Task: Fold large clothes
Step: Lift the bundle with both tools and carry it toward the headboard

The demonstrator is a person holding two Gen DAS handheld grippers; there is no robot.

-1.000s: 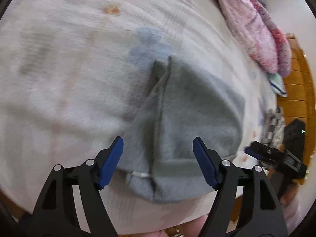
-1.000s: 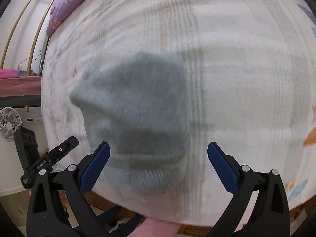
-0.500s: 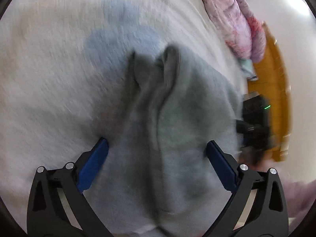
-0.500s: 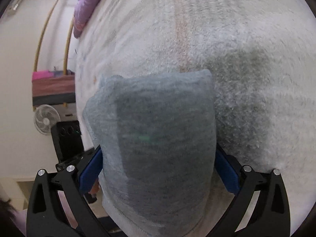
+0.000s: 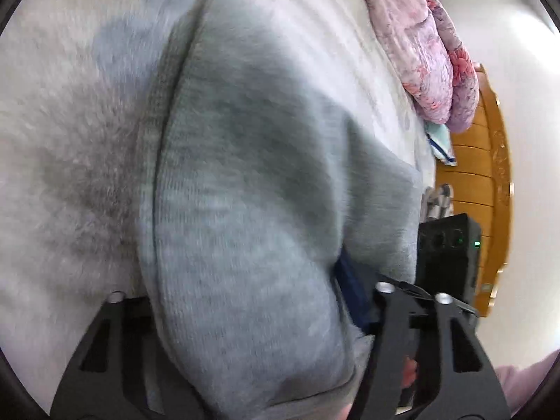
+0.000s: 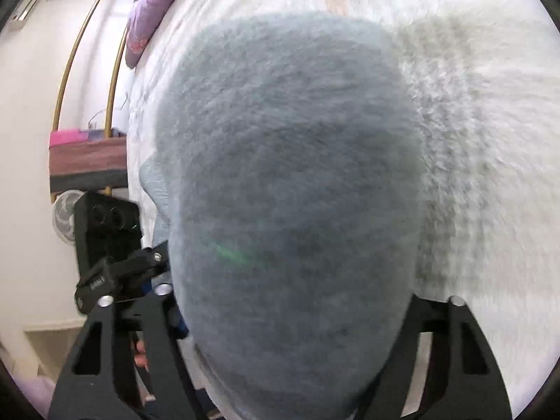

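Note:
A folded grey knit garment [image 5: 245, 175] lies on the fluffy white bed cover [image 5: 52, 175]. In the left wrist view it bulges up between the jaws of my left gripper [image 5: 245, 297]; the jaws are closing on it. One blue pad [image 5: 351, 294] presses into its side and the other is hidden under cloth. In the right wrist view the same garment [image 6: 290, 175] fills the gap of my right gripper [image 6: 290, 315]; those jaws are also closing, with cloth reaching from finger to finger and covering both pads almost entirely. The two grippers sit side by side at the garment's near edge.
A pink floral quilt [image 5: 430, 52] and a wooden headboard [image 5: 490, 182] are at the right. Purple bedding [image 6: 150, 10], a low shelf [image 6: 87, 164] and a fan [image 6: 63, 217] are off the bed's left side. White cover [image 6: 490, 140] spreads beyond the garment.
Both grippers came down and forward onto the grey garment, which now fills the space between each pair of jaws. Both pairs of jaws stand narrower than before.

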